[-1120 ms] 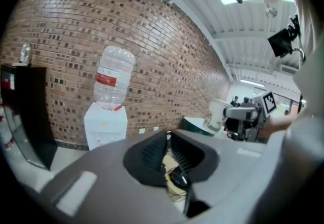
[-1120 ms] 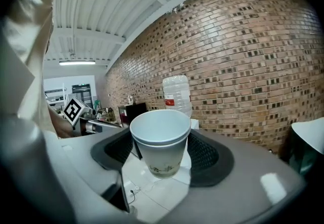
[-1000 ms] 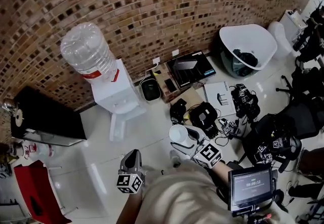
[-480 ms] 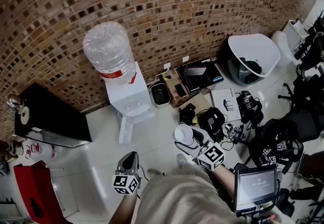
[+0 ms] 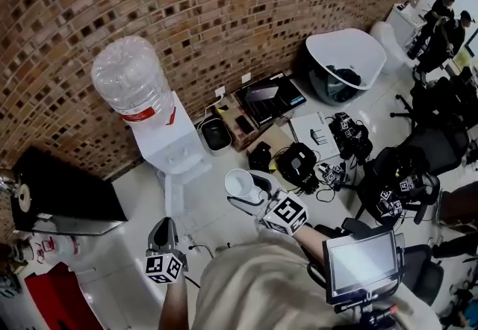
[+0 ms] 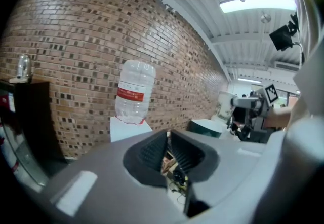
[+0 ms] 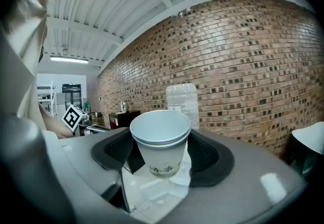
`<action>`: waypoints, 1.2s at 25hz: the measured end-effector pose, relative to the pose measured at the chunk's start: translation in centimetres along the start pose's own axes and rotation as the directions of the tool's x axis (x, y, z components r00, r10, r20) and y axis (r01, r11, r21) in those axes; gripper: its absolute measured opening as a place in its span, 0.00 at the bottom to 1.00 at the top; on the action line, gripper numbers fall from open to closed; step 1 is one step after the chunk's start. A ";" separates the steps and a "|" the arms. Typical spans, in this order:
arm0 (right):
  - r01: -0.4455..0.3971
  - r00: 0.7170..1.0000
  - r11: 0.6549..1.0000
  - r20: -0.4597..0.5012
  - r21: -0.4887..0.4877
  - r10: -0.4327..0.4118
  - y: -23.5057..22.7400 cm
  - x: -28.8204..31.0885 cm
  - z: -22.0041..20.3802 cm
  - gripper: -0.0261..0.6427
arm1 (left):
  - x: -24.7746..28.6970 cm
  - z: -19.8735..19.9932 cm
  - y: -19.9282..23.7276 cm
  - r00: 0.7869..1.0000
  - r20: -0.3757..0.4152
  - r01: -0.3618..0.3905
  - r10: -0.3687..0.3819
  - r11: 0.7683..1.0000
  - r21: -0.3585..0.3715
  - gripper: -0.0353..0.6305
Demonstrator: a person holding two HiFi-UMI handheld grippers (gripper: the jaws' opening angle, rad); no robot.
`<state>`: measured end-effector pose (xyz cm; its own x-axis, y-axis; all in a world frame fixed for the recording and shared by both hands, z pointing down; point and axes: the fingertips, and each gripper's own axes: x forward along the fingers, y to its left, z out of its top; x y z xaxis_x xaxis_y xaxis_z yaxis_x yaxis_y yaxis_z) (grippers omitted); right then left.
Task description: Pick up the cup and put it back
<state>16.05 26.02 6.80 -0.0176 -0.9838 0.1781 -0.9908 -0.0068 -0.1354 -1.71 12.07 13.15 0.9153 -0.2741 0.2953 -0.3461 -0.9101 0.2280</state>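
Note:
A white paper cup (image 7: pixel 161 141) with a small dark print near its base stands upright between the jaws of my right gripper (image 7: pixel 162 152), which is shut on it. From the head view the cup (image 5: pixel 240 184) shows its open mouth, held in the air by the right gripper (image 5: pixel 250 194) in front of the white water dispenser (image 5: pixel 172 145). A large clear bottle (image 5: pixel 131 78) tops the dispenser. My left gripper (image 5: pixel 162 235) hangs lower left, jaws shut with only a thin slit (image 6: pixel 169 159) and nothing in them.
A brick wall (image 5: pixel 224 15) runs behind the dispenser. A black cabinet (image 5: pixel 63 187) stands at left. Boxes, bags and cables (image 5: pixel 299 149) litter the white floor at right, with a white tub chair (image 5: pixel 343 60) and office chairs (image 5: pixel 433 149) beyond. A screen (image 5: pixel 358 261) hangs at my chest.
The view has swung, so the dispenser sits further left. My right gripper with the cup has shifted up and left in the view; the left gripper has shifted left and slightly down.

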 end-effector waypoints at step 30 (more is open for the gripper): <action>-0.022 0.999 1.000 -0.041 0.008 0.022 -2.4 0.6 -2.3 0.54 | 3.1 -2.0 -3.1 0.998 -0.064 0.008 -0.011 0.999 -0.054 0.09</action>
<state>18.10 25.84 9.44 -0.0447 -0.9757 0.2146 -0.9890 0.0129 -0.1472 1.75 14.72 15.21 0.9040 -0.2438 0.3512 -0.3497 -0.8941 0.2797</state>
